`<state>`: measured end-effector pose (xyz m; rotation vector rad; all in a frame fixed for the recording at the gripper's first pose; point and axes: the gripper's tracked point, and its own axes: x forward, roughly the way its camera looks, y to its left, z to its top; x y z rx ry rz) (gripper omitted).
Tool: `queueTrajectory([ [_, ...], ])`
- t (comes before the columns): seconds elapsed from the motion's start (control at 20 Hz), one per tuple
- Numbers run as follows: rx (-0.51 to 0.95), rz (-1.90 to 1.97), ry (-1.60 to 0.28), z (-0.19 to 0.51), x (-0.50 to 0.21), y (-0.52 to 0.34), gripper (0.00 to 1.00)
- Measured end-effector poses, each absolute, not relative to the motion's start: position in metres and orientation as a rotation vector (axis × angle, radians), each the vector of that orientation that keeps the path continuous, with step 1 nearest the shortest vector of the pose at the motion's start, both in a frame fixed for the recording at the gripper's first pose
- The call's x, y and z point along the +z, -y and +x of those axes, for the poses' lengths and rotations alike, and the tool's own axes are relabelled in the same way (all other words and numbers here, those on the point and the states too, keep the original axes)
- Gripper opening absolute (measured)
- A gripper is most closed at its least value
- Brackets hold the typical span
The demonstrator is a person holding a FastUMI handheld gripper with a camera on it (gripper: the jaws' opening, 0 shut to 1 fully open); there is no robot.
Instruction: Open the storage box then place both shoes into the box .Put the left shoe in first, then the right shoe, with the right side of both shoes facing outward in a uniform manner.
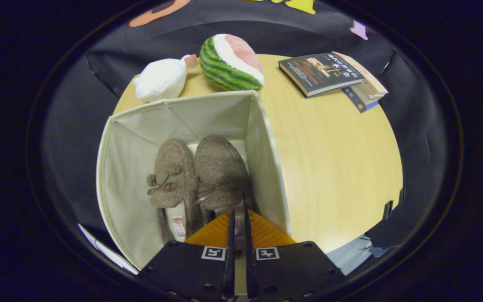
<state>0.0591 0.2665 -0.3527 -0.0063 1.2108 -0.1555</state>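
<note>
A: What is seen of the box?

B: An open cloth box is seen on the table, at its near left part. No lid is seen over its mouth, and the pale walls are stood upright.

A: And the shoes?

B: Both are laid inside, side by side and touching, toes pointed away from the gripper. The left shoe is set nearer the middle of the box floor; the right shoe is placed close to the box's right wall. A small bow is carried on the top of each. The pale lining of the left shoe's heel opening is shown just ahead of the fingers.

A: How are the fingers held?

B: They are brought nearly together, with only a thin slit left between them. The tips are poised over the heel of the right shoe. Whether the heel edge is pinched between them cannot be told.

A: What else is laid on the table?

B: Beyond the box, a white plush and a watermelon plush are set just behind its far wall. Well apart, at the far right, books are stacked.
</note>
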Motion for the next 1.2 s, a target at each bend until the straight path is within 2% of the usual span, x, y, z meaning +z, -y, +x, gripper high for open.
queueTrajectory([
  [0.05,-0.142,0.004,-1.197,0.055,-0.344,-0.267,0.12],
  [0.15,-0.121,0.021,-1.158,0.047,-0.322,-0.263,0.22],
  [0.25,-0.088,0.027,-1.102,0.038,-0.295,-0.258,0.23],
  [0.3,-0.068,0.026,-1.073,0.033,-0.279,-0.253,0.36],
  [0.45,-0.005,0.000,-0.952,0.019,-0.225,-0.231,0.49],
  [0.65,0.010,-0.066,-0.752,0.001,-0.157,-0.177,0.67],
  [0.75,0.008,-0.088,-0.665,-0.008,-0.132,-0.149,0.77],
  [0.8,0.007,-0.095,-0.622,-0.012,-0.120,-0.136,0.88],
  [0.9,0.000,-0.104,-0.539,-0.023,-0.092,-0.110,0.94],
  [1.2,0.029,-0.071,-0.295,-0.059,-0.017,-0.062,0.94],
])
